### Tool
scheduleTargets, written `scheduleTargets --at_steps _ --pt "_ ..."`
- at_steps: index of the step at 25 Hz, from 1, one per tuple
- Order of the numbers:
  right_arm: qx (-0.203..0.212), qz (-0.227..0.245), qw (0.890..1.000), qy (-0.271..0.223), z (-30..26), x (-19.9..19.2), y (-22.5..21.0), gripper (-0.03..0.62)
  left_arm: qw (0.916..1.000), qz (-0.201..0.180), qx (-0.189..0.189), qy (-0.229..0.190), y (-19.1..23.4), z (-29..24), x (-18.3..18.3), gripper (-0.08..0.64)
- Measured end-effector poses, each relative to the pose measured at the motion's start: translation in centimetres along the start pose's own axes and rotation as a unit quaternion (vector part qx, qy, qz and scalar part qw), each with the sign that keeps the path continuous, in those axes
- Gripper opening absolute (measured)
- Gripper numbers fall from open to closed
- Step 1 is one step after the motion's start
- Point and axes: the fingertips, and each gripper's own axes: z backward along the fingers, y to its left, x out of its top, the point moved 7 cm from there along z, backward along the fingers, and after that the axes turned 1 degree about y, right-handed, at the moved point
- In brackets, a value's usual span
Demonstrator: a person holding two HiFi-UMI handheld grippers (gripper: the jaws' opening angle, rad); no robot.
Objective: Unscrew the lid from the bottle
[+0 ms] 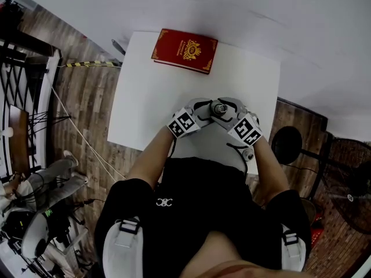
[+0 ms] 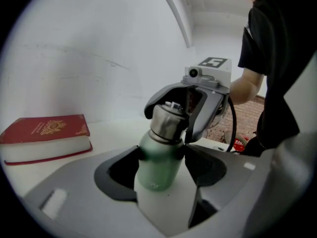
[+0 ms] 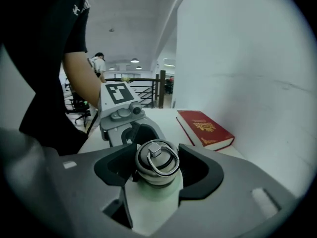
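Two grippers on one bottle, close before the person.
From the left of the bottle [image 2: 157, 168], the left gripper [image 2: 163, 155] pinches its green body, upright over the white table [image 1: 145, 97]. From its right, the right gripper [image 3: 157, 168] presses its pads against the steel lid [image 3: 157, 161]. Well beyond the bottle, a red book [image 1: 185, 50] lies flat.

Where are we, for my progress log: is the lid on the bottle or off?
On. The steel lid sits flush on the green bottle, no gap showing; how far loosened, cannot tell.
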Motion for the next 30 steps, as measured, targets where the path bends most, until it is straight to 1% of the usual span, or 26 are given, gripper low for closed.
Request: scheduleTargets --at_steps 1,3,4,6,8,10,13,16,18,20,22,23,25,26,28,30 --pt "0.025 0.011 1.0 -0.006 0.2 0.3 -0.2 0.268 1.0 0.0 0.0 0.0 0.0 0.0 0.0 0.344" --pt "0.059 0.012 0.997 -0.04 0.9 1.4 -1.0 0.268 1.0 0.001 -0.001 0.0 0.1 -0.1 0.0 0.344" --pt "0.064 0.009 0.996 -0.056 1.4 2.1 -1.5 0.268 1.0 0.001 -0.001 0.0 0.1 0.0 -0.1 0.344" --pt "0.056 0.011 0.996 -0.068 2.1 2.8 -2.7 0.268 1.0 0.0 0.0 0.0 0.1 0.0 -0.1 0.344" --pt "0.037 0.01 0.996 -0.075 2.9 3.1 -3.5 0.268 1.0 0.0 0.001 0.001 0.1 0.0 -0.1 0.344" --pt "0.018 -0.002 0.996 -0.087 3.7 3.3 -3.7 0.268 1.0 0.002 0.004 0.003 0.0 0.0 -0.1 0.344" --pt "-0.017 -0.034 0.994 -0.104 4.8 3.4 -3.6 0.268 0.9998 0.013 0.015 0.009 -0.2 0.0 0.0 0.347" --pt "-0.051 -0.075 0.99 -0.112 5.7 3.3 -3.0 0.268 0.9991 0.012 0.039 0.007 -0.4 0.3 0.3 0.347" --pt "-0.076 -0.092 0.985 -0.121 6.3 3.1 -2.6 0.268 0.998 0.008 0.062 -0.004 -0.6 1.0 0.9 0.345" --pt "-0.112 -0.107 0.978 -0.138 7.0 3.2 -2.4 0.268 0.9969 -0.007 0.078 -0.009 -1.1 1.9 1.7 0.334" --pt "-0.152 -0.121 0.968 -0.158 7.9 3.4 -2.3 0.268 0.9954 -0.028 0.09 -0.015 -2.0 3.2 2.9 0.289" --pt "-0.171 -0.127 0.963 -0.167 8.4 3.6 -2.2 0.268 0.9939 -0.038 0.101 -0.022 -2.4 4.0 3.7 0.252" --pt "-0.204 -0.137 0.953 -0.179 9.4 4.3 -2.1 0.268 0.9883 -0.049 0.136 -0.048 -2.8 5.8 5.5 0.156" --pt "-0.217 -0.143 0.948 -0.184 9.9 4.7 -2.1 0.268 0.9843 -0.049 0.157 -0.064 -2.9 6.8 6.3 0.114" --pt "-0.235 -0.16 0.94 -0.19 10.7 5.4 -1.9 0.268 0.9742 -0.042 0.201 -0.093 -3.0 8.7 7.8 0.054" --pt "-0.247 -0.176 0.933 -0.196 11.5 6.2 -1.4 0.268 0.9625 -0.025 0.244 -0.117 -3.2 10.5 9.0 0.054"
